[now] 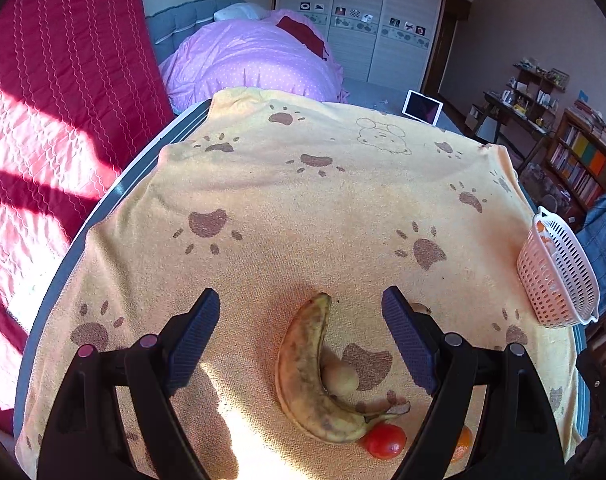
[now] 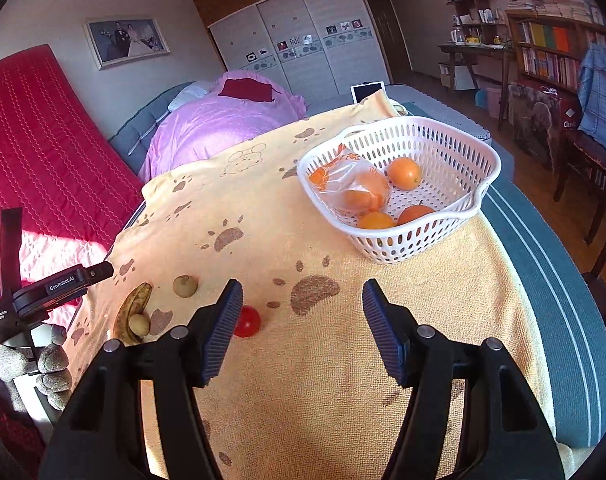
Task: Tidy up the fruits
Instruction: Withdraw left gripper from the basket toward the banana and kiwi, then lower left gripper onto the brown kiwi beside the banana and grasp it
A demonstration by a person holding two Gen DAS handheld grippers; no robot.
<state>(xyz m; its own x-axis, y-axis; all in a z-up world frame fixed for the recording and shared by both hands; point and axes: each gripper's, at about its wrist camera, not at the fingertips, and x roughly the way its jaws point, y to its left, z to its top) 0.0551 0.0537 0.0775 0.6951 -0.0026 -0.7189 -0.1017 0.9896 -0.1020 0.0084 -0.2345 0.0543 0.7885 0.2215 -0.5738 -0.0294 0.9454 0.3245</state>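
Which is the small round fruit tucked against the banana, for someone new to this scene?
Start at the yellow paw-print towel. Near its left edge lies a spotted banana. The pale tan fruit nestles in its inner curve, touching it; its twin sits apart, and the red tomato is glossy.

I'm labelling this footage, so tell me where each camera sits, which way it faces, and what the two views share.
Left wrist: on the left gripper, angled down at the spotted yellow banana on the paw-print yellow towel; both open fingers show.
Right wrist: on the right gripper, facing the white perforated plastic basket of oranges; open fingers, the left gripper's body and a gloved hand show.
Shared: banana, small red tomato, basket, towel, white wardrobe.
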